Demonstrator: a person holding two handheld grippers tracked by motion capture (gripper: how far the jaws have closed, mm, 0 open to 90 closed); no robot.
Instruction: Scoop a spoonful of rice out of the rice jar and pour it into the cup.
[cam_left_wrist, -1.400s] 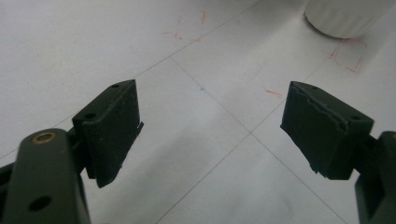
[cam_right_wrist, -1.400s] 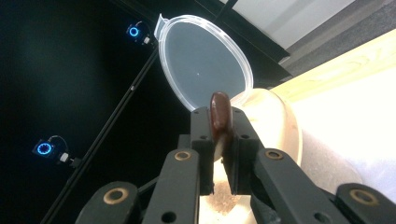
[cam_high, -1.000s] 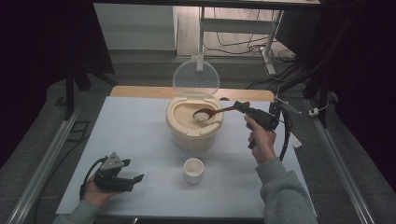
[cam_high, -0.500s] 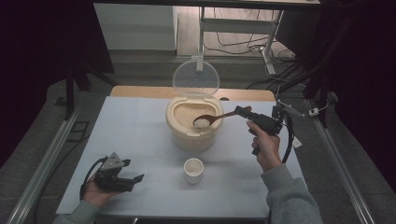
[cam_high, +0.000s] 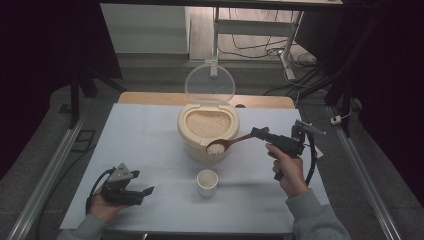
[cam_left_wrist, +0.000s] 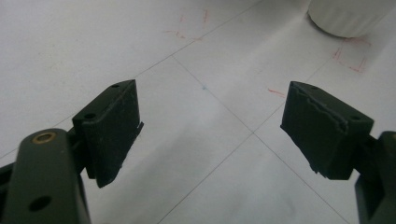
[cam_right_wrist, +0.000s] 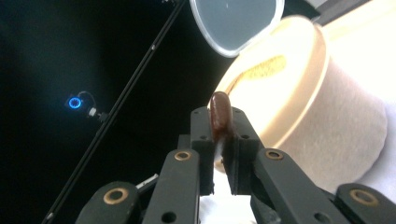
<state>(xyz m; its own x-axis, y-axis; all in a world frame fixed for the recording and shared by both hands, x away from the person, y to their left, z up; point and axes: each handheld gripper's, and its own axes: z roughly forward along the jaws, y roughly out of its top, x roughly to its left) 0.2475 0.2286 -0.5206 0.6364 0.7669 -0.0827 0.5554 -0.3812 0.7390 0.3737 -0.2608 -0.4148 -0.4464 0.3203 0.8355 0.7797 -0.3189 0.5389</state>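
A cream rice container (cam_high: 209, 131) full of rice stands mid-table, its clear lid (cam_high: 209, 83) tipped up behind it. My right gripper (cam_high: 259, 133) is shut on the handle of a brown wooden spoon (cam_high: 231, 143). The spoon's bowl holds a heap of rice in front of the container, above and a little behind a small white cup (cam_high: 207, 182). In the right gripper view the spoon handle (cam_right_wrist: 220, 113) sits clamped between the jaws, with the container (cam_right_wrist: 299, 102) beyond. My left gripper (cam_high: 146, 192) rests open on the table at the front left; its jaws (cam_left_wrist: 210, 130) stand wide apart over bare table.
The white table (cam_high: 150, 140) has thin grid lines and red marks. The cup's base (cam_left_wrist: 348, 16) shows at the top right of the left gripper view. Metal rails run along both table sides, and cables and a stand lie beyond the far edge.
My right gripper has drawn the spoon of rice out of the container and toward the front, so it now hangs near the cup. The left gripper has stayed put.
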